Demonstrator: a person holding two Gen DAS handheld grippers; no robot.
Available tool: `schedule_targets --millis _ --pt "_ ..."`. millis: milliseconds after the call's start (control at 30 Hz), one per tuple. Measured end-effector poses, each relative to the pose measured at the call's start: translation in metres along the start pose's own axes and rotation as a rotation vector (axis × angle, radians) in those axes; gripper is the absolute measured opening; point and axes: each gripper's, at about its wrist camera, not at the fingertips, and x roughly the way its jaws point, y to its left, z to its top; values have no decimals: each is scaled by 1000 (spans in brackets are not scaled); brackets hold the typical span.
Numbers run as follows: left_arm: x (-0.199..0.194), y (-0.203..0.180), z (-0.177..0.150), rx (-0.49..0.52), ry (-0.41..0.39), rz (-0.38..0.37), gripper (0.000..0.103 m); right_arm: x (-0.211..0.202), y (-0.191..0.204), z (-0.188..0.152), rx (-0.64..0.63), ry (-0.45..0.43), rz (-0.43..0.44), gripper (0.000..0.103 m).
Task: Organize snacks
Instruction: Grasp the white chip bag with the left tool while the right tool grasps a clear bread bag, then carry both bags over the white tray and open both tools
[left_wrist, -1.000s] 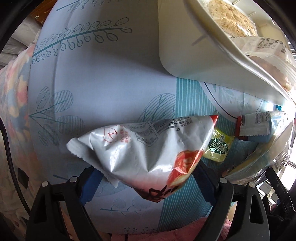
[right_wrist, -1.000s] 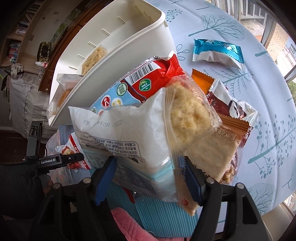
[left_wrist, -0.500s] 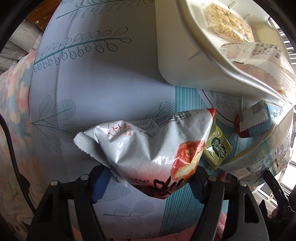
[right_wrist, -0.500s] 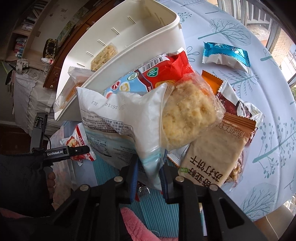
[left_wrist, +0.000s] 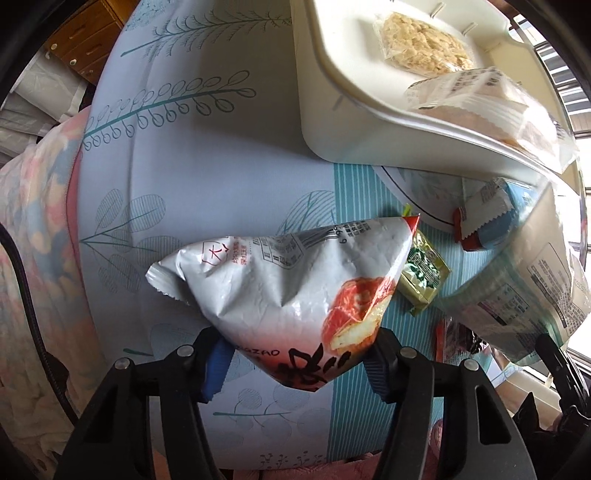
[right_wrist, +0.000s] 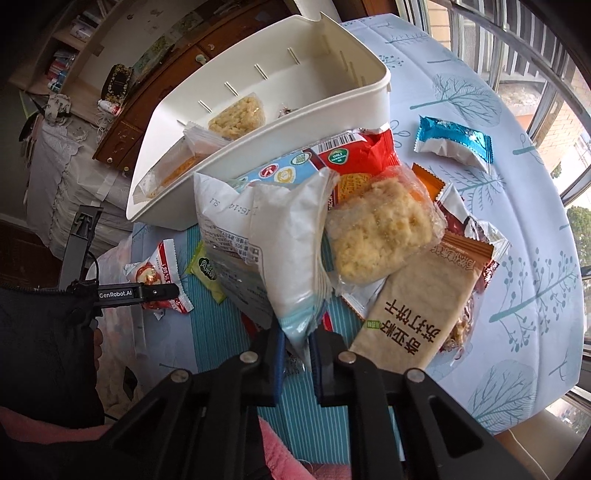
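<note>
A silver snack bag with a red picture (left_wrist: 288, 280) hangs just above the tablecloth. My left gripper (left_wrist: 297, 354) is closing on its lower end, and both pads press into it. My right gripper (right_wrist: 298, 350) is shut on the corner of a white and pale blue packet (right_wrist: 280, 240), which stands up off the pile. That packet also shows at the right of the left wrist view (left_wrist: 517, 280). The white bin (right_wrist: 221, 177) stands behind both; a rice cake (right_wrist: 236, 114) and a clear-wrapped snack (right_wrist: 173, 162) lie inside. The left gripper's finger (right_wrist: 147, 291) shows at the left of the right wrist view.
Loose snacks are piled before the bin: a clear-wrapped rice cake (right_wrist: 380, 229), a beige cracker pack (right_wrist: 424, 314), a red pack (right_wrist: 354, 155), a blue packet (right_wrist: 454, 144) and a small green packet (left_wrist: 421, 273). The table's edge and windows lie to the right.
The left jaws have narrowed onto the silver bag and it has risen. The right jaws went from wide around the white packet to shut on its corner, and lifted it.
</note>
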Motion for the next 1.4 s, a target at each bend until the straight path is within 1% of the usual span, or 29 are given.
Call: schedule_targets --millis 100,233,367,533,700,867,1100,1167,1300,1400 --pt "-12 -12 2 25 -17 1 60 -5 6 0 -12 -9 -19 11" --pt "-34 -23 -6 59 -52 -22 60 -18 8 -3 -28 -43 -16 11" --pt "-62 -36 -13 104 -82 -22 60 -35 14 -5 -55 -78 -15 10" --pt "-97 -48 -21 159 -131 -50 60 -57 24 -6 -98 -112 -9 10" --pt "-134 -58 -26 181 -181 -73 60 -81 38 -2 -155 -160 10 10" --pt "-161 -67 -22 203 -228 -53 60 -102 51 8 -198 -217 33 10" --pt "-191 -74 -8 203 -295 -41 61 -122 63 27 -246 -291 61 10" --pt "-199 -76 -3 205 -321 -45 61 -125 64 34 -255 -307 66 10" --pt "-209 -83 7 207 -369 -30 61 -128 70 50 -276 -334 74 10" --pt "-215 -85 16 178 -416 -44 61 -128 74 64 -292 -348 79 10"
